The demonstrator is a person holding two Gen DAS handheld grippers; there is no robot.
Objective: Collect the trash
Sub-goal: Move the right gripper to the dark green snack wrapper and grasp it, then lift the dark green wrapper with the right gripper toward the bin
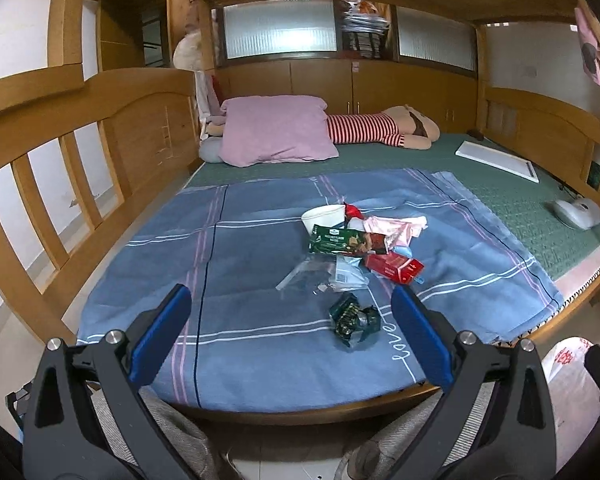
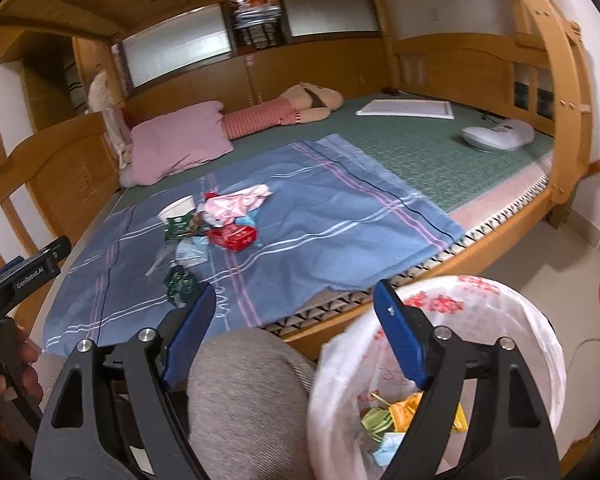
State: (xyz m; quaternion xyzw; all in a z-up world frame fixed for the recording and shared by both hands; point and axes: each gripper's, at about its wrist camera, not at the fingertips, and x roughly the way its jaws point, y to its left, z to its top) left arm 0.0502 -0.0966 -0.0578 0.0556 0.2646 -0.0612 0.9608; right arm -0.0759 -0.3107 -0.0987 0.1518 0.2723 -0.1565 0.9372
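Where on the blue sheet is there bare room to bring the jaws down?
Crowded: the middle of the blue sheet, from the white bowl to the red packet, plus the dark green wrapper nearer the edge. Free: the sheet's left half toward the wooden rail, and its right part toward the green mat.

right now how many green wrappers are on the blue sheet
2: a crumpled dark green wrapper nearest the grippers, and a flat green packet against the white cup. Others may hide in the pile.
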